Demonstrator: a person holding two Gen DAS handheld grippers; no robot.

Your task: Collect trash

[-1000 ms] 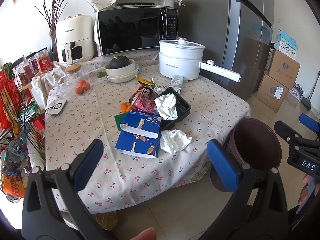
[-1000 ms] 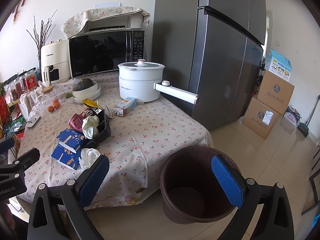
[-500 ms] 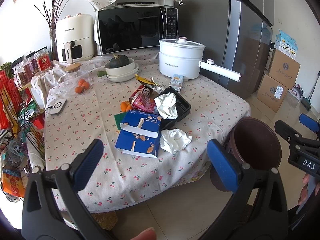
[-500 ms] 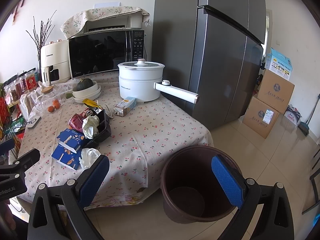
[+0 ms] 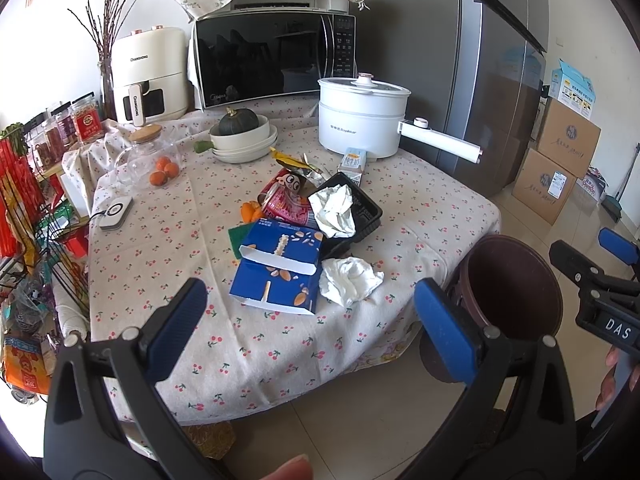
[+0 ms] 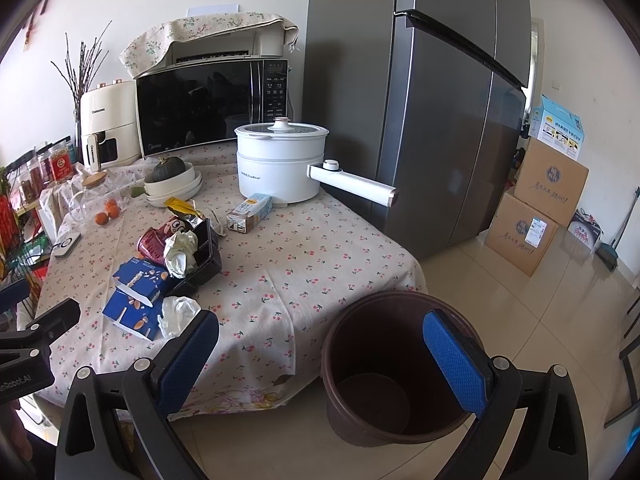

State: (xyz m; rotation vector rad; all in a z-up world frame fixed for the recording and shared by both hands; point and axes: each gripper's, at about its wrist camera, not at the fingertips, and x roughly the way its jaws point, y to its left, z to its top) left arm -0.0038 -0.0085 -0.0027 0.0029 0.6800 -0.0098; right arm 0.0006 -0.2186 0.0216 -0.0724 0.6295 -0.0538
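Note:
Trash lies mid-table: a flattened blue carton (image 5: 278,266) (image 6: 134,300), a crumpled white tissue (image 5: 349,280) (image 6: 176,314) beside it, a black tray (image 5: 360,210) (image 6: 206,258) holding another tissue (image 5: 334,210), a red snack bag (image 5: 286,200) and a small milk carton (image 5: 353,162) (image 6: 250,212). An empty brown bin (image 5: 512,284) (image 6: 394,364) stands on the floor at the table's right corner. My left gripper (image 5: 308,326) is open and empty, short of the table's front edge. My right gripper (image 6: 320,360) is open and empty, above the bin's near side.
A white electric pot (image 5: 362,118) with a long handle, a microwave (image 5: 276,58), an air fryer (image 5: 148,74), bowls with a squash (image 5: 242,136) and a glass jar (image 5: 146,156) stand at the back. A fridge (image 6: 420,92) and cardboard boxes (image 6: 536,216) stand right. A wire rack (image 5: 28,216) stands left.

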